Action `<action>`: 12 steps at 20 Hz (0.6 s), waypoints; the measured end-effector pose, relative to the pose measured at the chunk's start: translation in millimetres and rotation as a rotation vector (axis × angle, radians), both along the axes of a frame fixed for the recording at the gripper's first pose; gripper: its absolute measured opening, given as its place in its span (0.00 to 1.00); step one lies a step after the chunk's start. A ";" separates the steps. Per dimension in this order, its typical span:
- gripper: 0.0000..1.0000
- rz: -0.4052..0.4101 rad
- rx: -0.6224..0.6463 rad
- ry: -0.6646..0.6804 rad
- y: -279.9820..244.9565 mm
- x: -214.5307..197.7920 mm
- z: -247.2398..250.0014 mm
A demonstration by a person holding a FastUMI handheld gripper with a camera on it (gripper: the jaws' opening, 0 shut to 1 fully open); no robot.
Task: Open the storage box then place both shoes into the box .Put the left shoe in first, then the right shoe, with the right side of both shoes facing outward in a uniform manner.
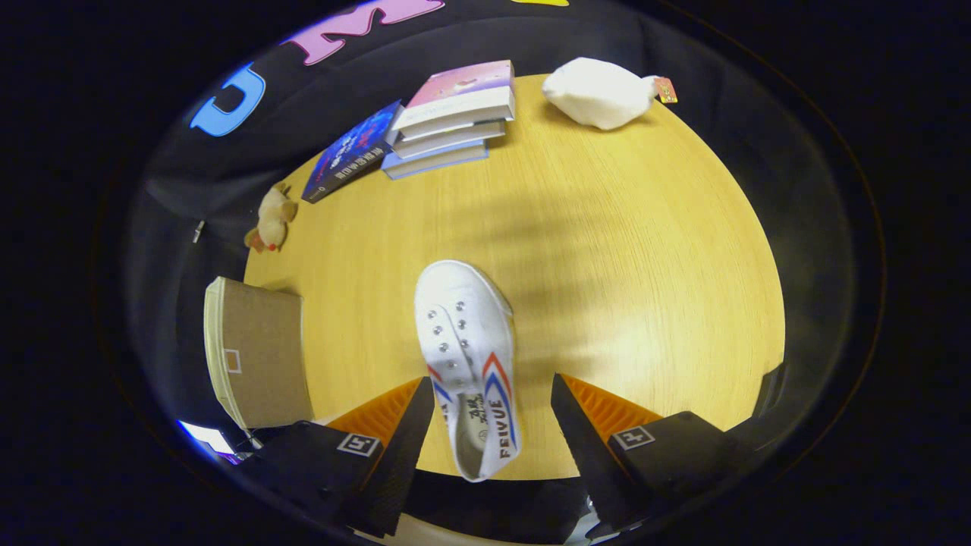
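A white canvas sneaker [470, 364] with red and blue side stripes is seen lying on the round wooden tabletop [622, 250], its heel end between the fingers of the gripper [491, 421] and its toe pointing away beyond them. The fingers are spread wide; the left one lies close against the heel side of the shoe, though contact cannot be judged, while the right one is kept apart from it, so nothing is clamped. A brown cardboard storage box [254, 353] is placed at the tabletop's left edge. A stack of books [447, 121] is found at the far edge, with a small plush toy [271, 218] at the far-left edge and a white stuffed toy [599, 92] at the far-right edge.
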State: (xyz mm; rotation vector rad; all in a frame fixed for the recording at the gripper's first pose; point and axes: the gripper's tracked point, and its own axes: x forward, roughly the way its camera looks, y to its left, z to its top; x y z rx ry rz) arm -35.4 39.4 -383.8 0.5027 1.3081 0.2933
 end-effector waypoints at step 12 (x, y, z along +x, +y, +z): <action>0.56 0.099 0.085 0.078 36.6 11.2 -42.9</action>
